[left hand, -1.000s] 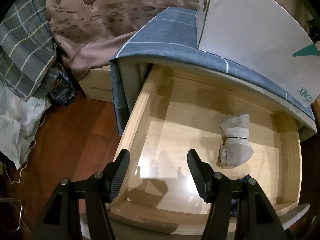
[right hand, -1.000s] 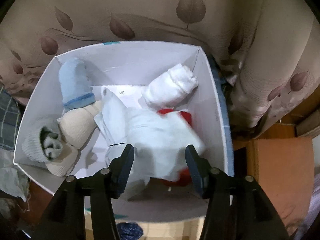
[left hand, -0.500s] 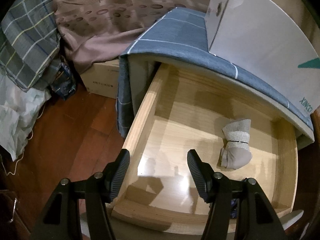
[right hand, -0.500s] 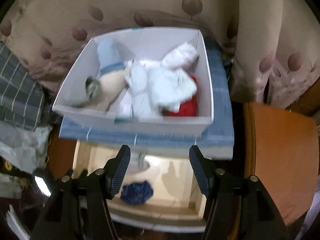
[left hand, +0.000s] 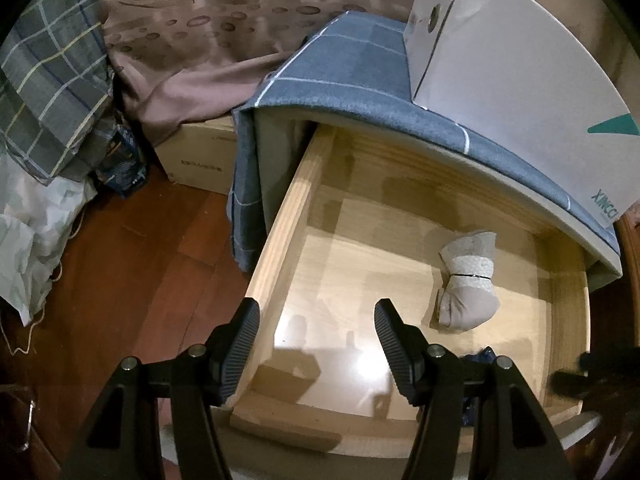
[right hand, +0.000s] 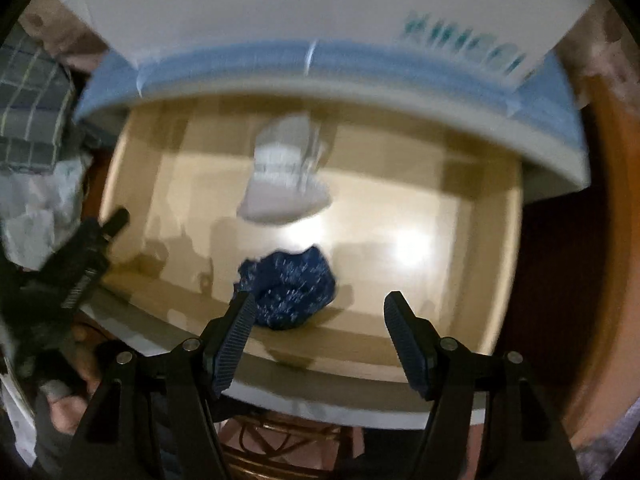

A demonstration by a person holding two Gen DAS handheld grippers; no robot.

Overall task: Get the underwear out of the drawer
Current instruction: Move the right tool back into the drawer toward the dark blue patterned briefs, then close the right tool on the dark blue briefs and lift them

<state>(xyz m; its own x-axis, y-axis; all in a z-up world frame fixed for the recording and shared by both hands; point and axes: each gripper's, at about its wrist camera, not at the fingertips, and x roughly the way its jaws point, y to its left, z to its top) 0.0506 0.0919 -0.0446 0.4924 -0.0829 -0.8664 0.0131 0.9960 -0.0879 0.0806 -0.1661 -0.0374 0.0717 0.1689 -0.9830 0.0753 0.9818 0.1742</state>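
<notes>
Where drawer [left hand: 280, 236] gapes: two underwear bundles [right hand: 286, 170].

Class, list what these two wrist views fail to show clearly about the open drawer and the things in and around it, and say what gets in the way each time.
- Dark blue bundle, left wrist view: mostly hidden behind the left gripper.
- Grey rolled bundle, right wrist view: smeared by motion blur.
- White box: contents hidden by its walls; top cut off in the right view.
- Drawer front face: out of sight in both views.
</notes>
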